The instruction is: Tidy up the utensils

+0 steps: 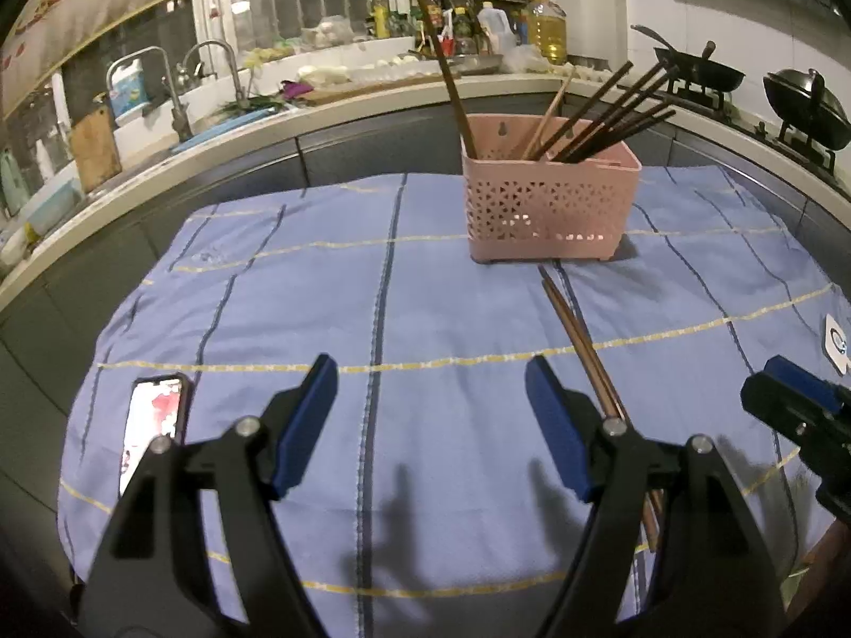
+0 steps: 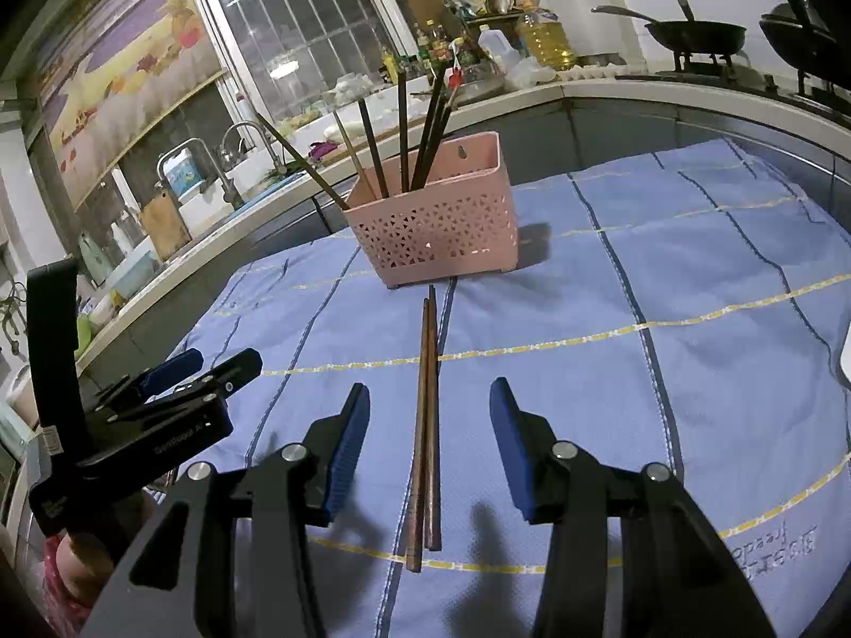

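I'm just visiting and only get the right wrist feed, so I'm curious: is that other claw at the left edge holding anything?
Observer: No. In its own camera the left claw is open, with only the blue cloth between its pads.
Operator: Is anything lying near it that I can't see?
Observer: Yes, a phone with a lit screen lies on the cloth on that claw's left side.
Operator: And the loose chopsticks in front of me, how do they sit relative to that claw?
Observer: The chopstick pair runs from the pink basket down toward that claw and passes under its right finger, outside its jaws.
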The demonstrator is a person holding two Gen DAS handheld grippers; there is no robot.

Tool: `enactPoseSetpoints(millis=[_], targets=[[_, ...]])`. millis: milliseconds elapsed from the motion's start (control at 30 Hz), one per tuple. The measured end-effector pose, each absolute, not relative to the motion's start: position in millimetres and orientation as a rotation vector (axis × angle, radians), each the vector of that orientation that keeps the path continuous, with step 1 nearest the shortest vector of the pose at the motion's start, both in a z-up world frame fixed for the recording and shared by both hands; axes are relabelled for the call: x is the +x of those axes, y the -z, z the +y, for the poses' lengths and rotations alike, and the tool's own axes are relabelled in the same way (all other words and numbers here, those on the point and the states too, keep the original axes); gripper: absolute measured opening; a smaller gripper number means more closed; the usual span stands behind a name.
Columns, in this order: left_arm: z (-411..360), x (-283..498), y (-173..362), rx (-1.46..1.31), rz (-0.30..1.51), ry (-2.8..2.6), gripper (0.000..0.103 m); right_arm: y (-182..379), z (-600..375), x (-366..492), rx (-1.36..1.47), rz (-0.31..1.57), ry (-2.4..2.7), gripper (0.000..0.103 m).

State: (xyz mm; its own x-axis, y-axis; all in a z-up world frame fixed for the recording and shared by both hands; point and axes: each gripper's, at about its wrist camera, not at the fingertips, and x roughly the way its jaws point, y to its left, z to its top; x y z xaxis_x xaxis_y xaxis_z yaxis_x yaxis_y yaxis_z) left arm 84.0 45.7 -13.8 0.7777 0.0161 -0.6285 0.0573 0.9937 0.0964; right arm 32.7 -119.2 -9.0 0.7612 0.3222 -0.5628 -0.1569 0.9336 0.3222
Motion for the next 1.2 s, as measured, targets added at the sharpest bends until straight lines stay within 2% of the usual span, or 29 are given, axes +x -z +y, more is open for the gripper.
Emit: enactPoseSetpoints(millis=[1000, 1200], targets=[[48, 97, 37, 0.101, 0.751, 0.023, 0.070, 35, -115, 53, 0.214, 0.745, -0.236, 0.043], [50, 100, 42, 0.093, 0.765, 0.021, 0.070, 46, -108, 60, 0.141, 0.790, -0.216, 0.035]])
